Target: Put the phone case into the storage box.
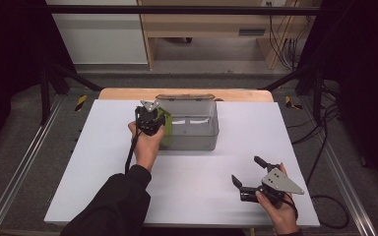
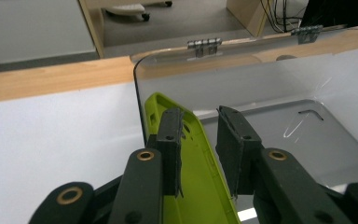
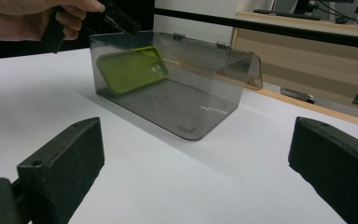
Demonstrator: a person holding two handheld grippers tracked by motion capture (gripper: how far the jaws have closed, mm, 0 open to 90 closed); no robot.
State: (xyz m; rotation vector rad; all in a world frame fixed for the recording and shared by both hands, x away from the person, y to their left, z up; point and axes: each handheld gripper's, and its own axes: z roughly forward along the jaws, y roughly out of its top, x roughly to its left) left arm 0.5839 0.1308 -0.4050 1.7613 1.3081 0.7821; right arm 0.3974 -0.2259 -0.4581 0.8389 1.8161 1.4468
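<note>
A lime-green phone case point(image 1: 166, 132) point(image 2: 196, 154) point(image 3: 130, 67) leans inside a clear grey plastic box point(image 1: 197, 140) point(image 2: 261, 79) point(image 3: 191, 116), against its left wall. My left gripper point(image 1: 153, 117) point(image 2: 200, 114) point(image 3: 121, 21) hovers at that wall's rim. Its jaws stand a little apart on either side of the case's long edge, and a thin gap shows beside the right jaw. My right gripper point(image 1: 246, 169) point(image 3: 191, 154) is low over the table's front right, wide open, holding nothing and pointing toward the box.
The box's hinged lid point(image 1: 184, 97) point(image 3: 233, 65) hangs open at the back. The box sits at the far middle of a white board point(image 1: 103, 162) on a wooden table. Black frame bars and cables surround the table.
</note>
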